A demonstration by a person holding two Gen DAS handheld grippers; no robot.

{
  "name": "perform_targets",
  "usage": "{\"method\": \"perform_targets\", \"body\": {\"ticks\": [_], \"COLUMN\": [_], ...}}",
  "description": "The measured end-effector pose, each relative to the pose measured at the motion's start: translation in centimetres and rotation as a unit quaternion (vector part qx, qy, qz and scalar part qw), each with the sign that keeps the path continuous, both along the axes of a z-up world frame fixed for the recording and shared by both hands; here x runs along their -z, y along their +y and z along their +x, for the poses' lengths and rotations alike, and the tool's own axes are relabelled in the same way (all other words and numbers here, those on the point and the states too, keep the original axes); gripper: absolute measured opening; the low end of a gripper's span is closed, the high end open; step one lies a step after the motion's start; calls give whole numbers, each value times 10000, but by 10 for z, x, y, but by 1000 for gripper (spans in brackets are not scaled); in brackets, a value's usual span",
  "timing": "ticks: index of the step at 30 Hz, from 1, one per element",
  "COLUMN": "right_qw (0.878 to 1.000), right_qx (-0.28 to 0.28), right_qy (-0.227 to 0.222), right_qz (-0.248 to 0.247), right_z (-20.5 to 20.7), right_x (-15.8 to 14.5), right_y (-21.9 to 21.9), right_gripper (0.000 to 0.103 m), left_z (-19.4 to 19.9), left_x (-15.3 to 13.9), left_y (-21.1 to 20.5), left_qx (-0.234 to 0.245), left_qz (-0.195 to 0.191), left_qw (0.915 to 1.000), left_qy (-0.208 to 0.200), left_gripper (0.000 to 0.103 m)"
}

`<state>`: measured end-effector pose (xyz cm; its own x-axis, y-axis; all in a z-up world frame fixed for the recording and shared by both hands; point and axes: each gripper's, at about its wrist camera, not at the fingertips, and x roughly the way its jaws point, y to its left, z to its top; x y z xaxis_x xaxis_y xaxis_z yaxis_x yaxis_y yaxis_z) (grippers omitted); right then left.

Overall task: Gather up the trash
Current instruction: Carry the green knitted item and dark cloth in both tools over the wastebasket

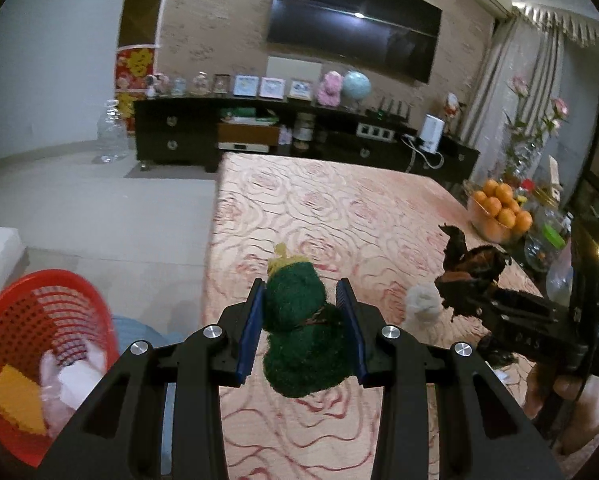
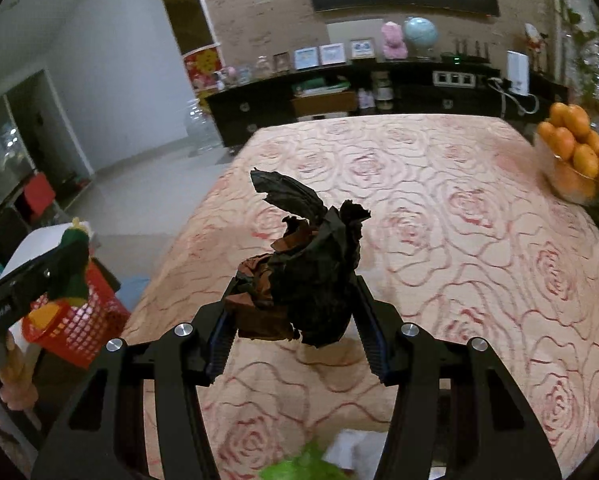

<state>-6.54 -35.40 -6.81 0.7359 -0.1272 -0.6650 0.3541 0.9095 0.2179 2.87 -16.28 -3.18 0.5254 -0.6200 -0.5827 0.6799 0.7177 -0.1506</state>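
Observation:
My left gripper (image 1: 302, 300) is shut on a green scouring pad with a yellow sponge edge (image 1: 303, 328), held above the left side of the rose-patterned table (image 1: 339, 200). It also shows in the right wrist view (image 2: 73, 268), above the red basket (image 2: 79, 328). My right gripper (image 2: 295, 300) is shut on a crumpled black and brown paper wad (image 2: 303, 280), held above the table (image 2: 439, 200). The wad also shows in the left wrist view (image 1: 469, 268). The red mesh basket (image 1: 27, 300) stands on the floor left of the table, holding yellow and white trash.
A white crumpled tissue (image 1: 421, 300) lies on the table near the right gripper. A bowl of oranges (image 2: 575, 152) stands at the table's right edge. Something green and white (image 2: 323, 460) lies at the table's near edge. A dark TV cabinet (image 1: 299, 136) stands behind.

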Motion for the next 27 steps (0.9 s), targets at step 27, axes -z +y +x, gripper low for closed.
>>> {"method": "perform_targets", "body": {"ticks": [27], "right_qw": [9678], "right_qx": [-2512], "right_qy": [-179], "right_qz": [29], "right_z": [127], "right_x": [-40], "right_y": [158], "right_gripper": [53], "left_z": [61], "left_x": [-10], "left_y": [147], "left_qx": [-2141], "left_qz": [454], "left_qw": [9754], "left_qy": [-259], "left_gripper": [35]}}
